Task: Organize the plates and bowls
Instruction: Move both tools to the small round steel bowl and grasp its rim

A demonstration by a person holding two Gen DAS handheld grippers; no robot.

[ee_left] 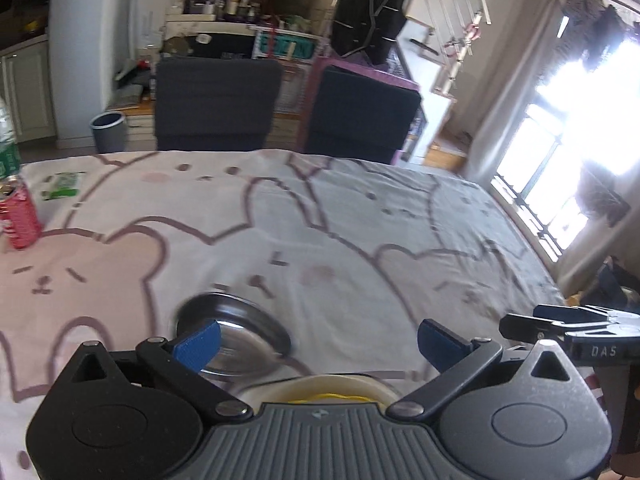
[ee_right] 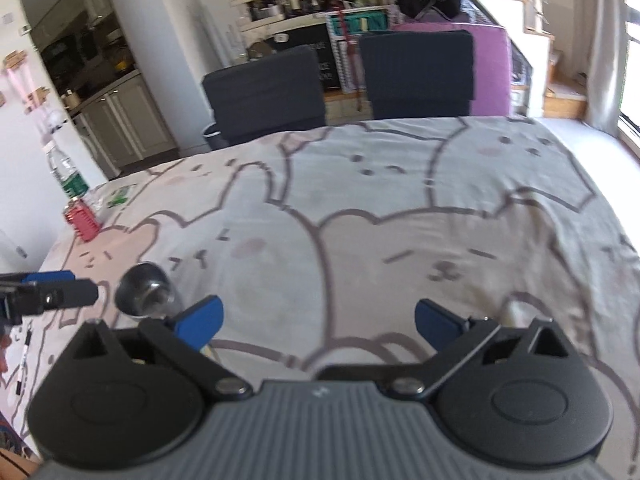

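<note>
Under the spread left hand-held gripper (ee_left: 318,340), a steel bowl (ee_left: 240,332) mouth-up, round, no long axis.

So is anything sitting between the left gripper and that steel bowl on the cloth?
Nothing visible. The left gripper is open, and the steel bowl lies just ahead of its left finger on the tablecloth. A cream dish sits nearer, below the jaws, not in the path. The red can stands far off left.
</note>
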